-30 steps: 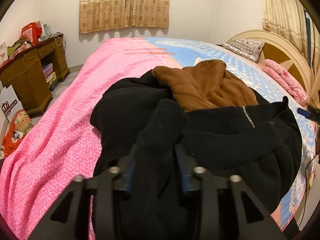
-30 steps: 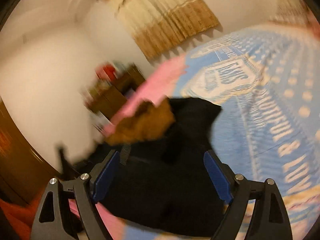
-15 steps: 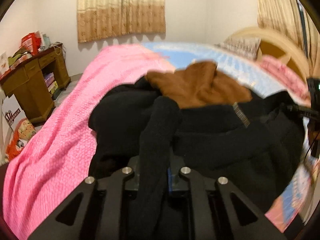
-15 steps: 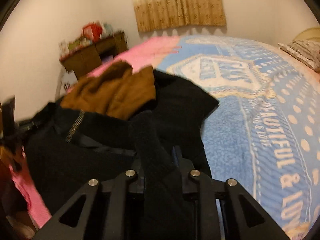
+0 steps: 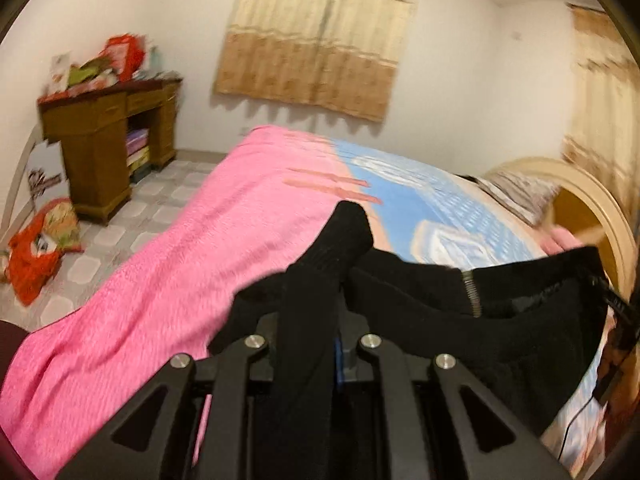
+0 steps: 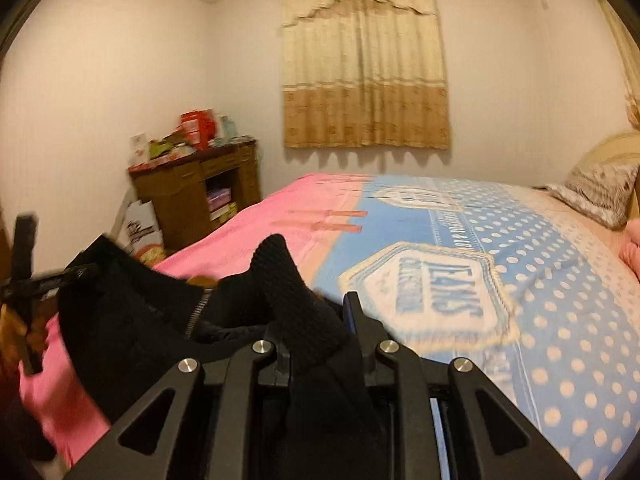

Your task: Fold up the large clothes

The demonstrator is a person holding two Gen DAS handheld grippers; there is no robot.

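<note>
Black jacket, thick knit, zipper down the front, brown lining barely peeking at the collar in the right wrist view; pinched at both sides and hanging just above the near edge of the bed. Left gripper clamped tight on a ribbed cuff or hem fold that sticks up past the fingers; right gripper likewise closed on a bunched ribbed fold. Likely heavy and floppy, soft, not slippery, nothing fragile; sags in the middle between the two grips, so best held at matching corners or shoulder seams, well apart, to keep it flat. Thick bunches in the jaws look secure, though weight could drag fabric out. Further off, pink blanket and blue dotted bedspread. Far corner: wooden desk, open shelf holding stacked books or boxes, top piled with red and green packets, contents too blurred to name.
</note>
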